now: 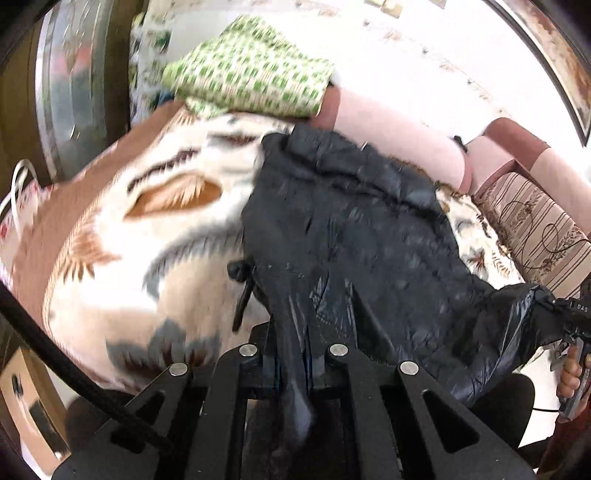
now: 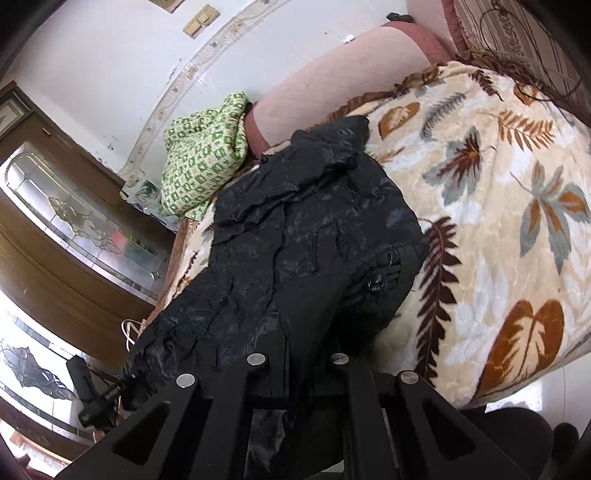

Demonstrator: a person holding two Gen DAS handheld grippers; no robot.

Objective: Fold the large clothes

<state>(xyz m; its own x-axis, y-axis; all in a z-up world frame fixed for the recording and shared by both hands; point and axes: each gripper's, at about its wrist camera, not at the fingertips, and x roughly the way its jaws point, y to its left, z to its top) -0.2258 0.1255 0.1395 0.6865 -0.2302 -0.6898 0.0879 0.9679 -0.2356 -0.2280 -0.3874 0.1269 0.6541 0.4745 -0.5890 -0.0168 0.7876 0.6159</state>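
Left gripper [image 1: 295,354]: bottom centre of the left wrist view, jaws pressed together, pinching a gathered fold of the black jacket [image 1: 343,236]
Right gripper [image 2: 299,354]: bottom centre of the right wrist view, jaws closed, black cloth bunched between the fingers; also visible at the right edge of the left wrist view, gripping the jacket's far corner, a hand [image 1: 569,376] wrapped on its handle
Jacket: shiny, crinkled black fabric, spread diagonally from lower frame up toward centre, far end resting on the blanket [image 2: 498,192], near edge lifted at both grippers; toggle cord [image 1: 240,280] dangling at its left side in the left wrist view
Surface: plush cream blanket, printed with brown, rust and grey leaves, covering a sofa seat; blurred in the left wrist view
Sofa: pink bolster armrest [image 2: 332,81] in the upper middle, striped patterned cushion [image 1: 535,229] at right of the left wrist view
Green cloth [image 2: 203,162]: checked green-and-white, heaped just beside the bolster, upper left of centre, close to the jacket's far end
Room: white wall [image 2: 110,66] with switch plates [image 2: 201,22] up top; brown wooden door [image 2: 74,236] with leaded glass panels at left; white cable [image 1: 18,192] at the left edge
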